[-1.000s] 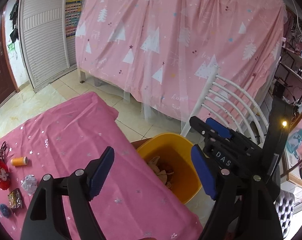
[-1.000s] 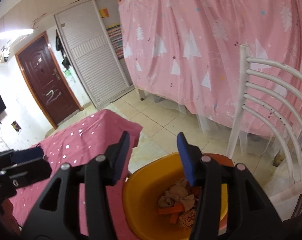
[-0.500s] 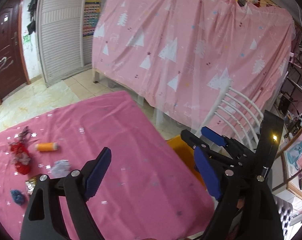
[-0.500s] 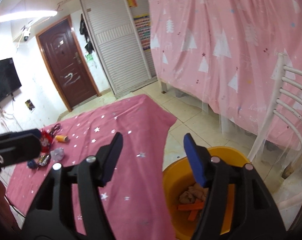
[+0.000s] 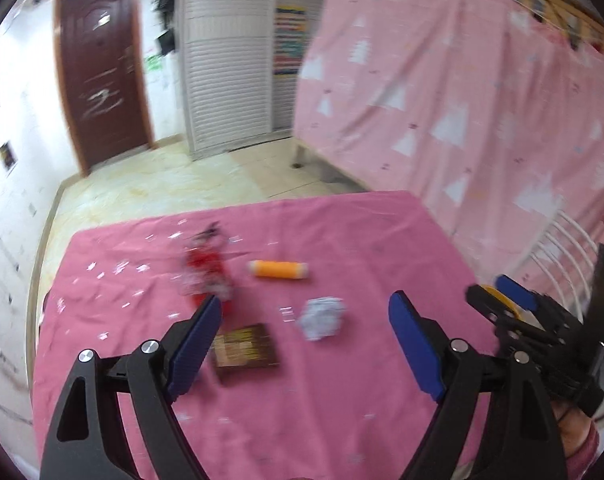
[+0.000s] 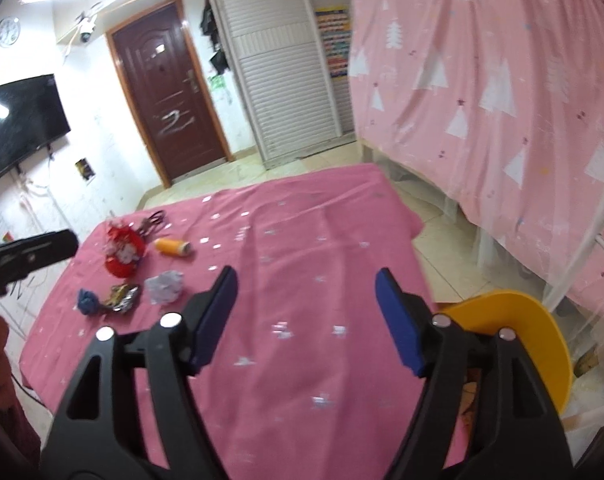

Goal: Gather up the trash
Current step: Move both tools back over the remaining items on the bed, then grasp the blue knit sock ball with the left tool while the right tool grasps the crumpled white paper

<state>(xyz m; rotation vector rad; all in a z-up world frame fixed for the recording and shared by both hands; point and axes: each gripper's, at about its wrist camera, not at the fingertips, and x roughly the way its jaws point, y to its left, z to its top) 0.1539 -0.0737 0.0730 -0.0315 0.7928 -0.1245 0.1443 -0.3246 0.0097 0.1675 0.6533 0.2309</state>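
On the pink tablecloth (image 5: 341, 380) lie a crumpled white paper ball (image 5: 322, 317), a shiny brown wrapper (image 5: 246, 347), an orange thread spool (image 5: 278, 270) and a red ornament (image 5: 206, 270). My left gripper (image 5: 303, 344) is open and empty, hovering just short of the wrapper and paper ball. My right gripper (image 6: 305, 314) is open and empty over the cloth; it also shows at the right of the left wrist view (image 5: 517, 312). In the right wrist view the paper ball (image 6: 164, 286), wrapper (image 6: 122, 298), a blue scrap (image 6: 86, 300) and spool (image 6: 170, 247) lie far left. The yellow bin (image 6: 513, 332) stands right.
A white chair (image 5: 557, 256) stands beside the bin (image 5: 501, 300). A pink curtain with white trees (image 6: 501, 80) hangs along the right. A brown door (image 6: 168, 92) and a wall TV (image 6: 22, 120) are at the back. Scissors (image 6: 154, 220) lie behind the red ornament (image 6: 122, 252).
Both grippers have swung left, away from the yellow bin and over the table. The trash items have come to the middle of the left wrist view. Both stay open and empty.
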